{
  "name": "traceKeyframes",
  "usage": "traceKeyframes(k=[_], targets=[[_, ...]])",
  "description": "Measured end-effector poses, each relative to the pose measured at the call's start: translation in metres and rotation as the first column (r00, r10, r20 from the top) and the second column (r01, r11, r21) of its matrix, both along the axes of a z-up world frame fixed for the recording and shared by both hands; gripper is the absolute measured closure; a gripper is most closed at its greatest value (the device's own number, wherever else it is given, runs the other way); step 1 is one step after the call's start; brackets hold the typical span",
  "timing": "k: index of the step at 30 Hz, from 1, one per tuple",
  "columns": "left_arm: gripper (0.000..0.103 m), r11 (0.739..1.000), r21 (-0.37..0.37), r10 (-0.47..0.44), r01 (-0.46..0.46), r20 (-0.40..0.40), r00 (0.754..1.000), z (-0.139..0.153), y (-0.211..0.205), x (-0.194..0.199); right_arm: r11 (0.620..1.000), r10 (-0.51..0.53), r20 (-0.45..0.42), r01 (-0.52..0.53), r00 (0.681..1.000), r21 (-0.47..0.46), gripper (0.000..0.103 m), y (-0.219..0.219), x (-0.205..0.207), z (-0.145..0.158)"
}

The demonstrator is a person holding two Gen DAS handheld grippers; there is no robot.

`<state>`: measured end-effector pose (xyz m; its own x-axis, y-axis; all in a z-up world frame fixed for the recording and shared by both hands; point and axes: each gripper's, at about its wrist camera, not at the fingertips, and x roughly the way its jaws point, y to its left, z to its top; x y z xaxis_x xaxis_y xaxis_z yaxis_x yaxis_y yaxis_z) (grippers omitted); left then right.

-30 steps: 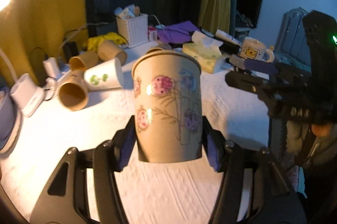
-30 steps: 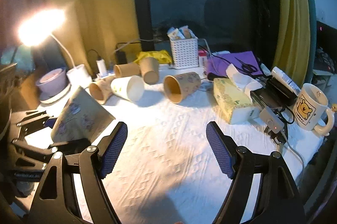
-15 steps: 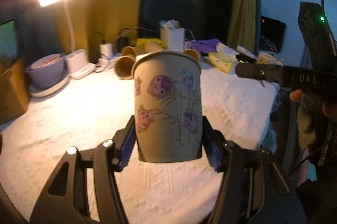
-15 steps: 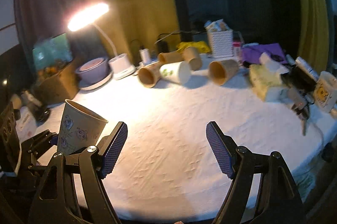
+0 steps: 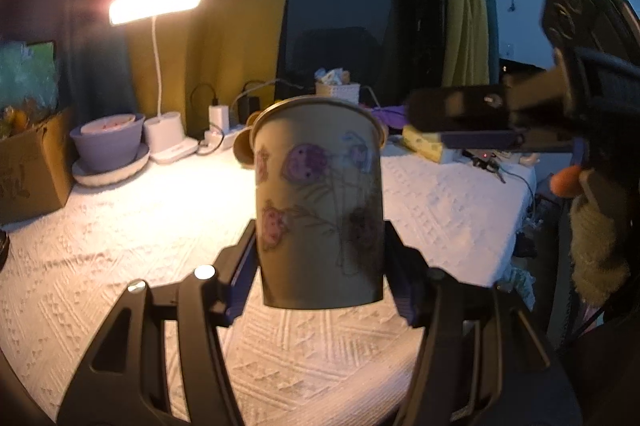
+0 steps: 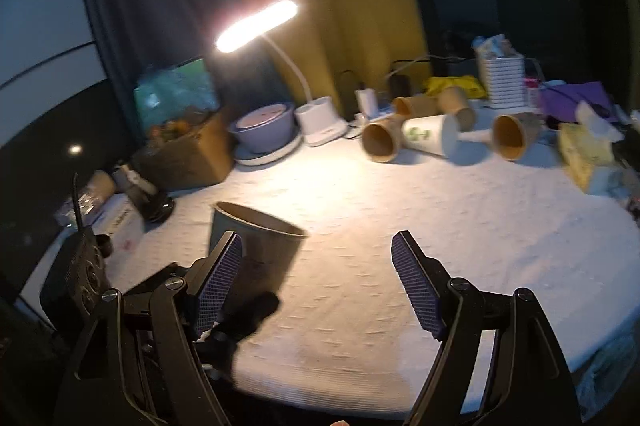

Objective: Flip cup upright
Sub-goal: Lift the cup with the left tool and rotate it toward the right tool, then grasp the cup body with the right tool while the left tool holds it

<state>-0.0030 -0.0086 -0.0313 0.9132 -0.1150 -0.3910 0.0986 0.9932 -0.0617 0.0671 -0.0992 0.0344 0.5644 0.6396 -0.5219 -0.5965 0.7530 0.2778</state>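
Observation:
My left gripper [image 5: 320, 266] is shut on a tan paper cup [image 5: 318, 202] printed with pink and purple fruit. The cup is upright, mouth up, held just above the white tablecloth [image 5: 120, 246] near its front edge. In the right wrist view the same cup [image 6: 256, 246] shows at lower left, partly behind my left finger pad. My right gripper [image 6: 316, 286] is open and empty, above the cloth to the right of the cup. It also shows in the left wrist view [image 5: 472, 122] at the right, level with the cup's rim.
Several paper cups [image 6: 424, 136] lie on their sides at the back of the table. A lit desk lamp [image 6: 256, 26], a purple bowl [image 6: 264, 130], a cardboard box [image 6: 188, 154], a white basket [image 6: 500, 78] and a tissue box [image 6: 586, 150] ring the cloth.
Both grippers have swung left and pulled back toward the table's front edge. The cup has stayed upright in my left gripper. The right gripper has stayed open.

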Motion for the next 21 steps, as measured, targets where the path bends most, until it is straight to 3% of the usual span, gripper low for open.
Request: traceKeyframes(k=[14, 21], targets=[[0.044, 0.994, 0.063, -0.1, 0.09, 0.171, 0.98, 0.006, -0.022, -0.019, 0.976, 0.147, -0.1, -0.127, 0.984, 0.179, 0.023, 0.002, 0.001, -0.002], [0.044, 0.987, 0.109, -0.138, 0.117, 0.212, 0.967, 0.009, -0.031, -0.026, 0.967, 0.193, -0.113, -0.169, 0.975, 0.188, 0.023, 0.007, -0.003, -0.003]])
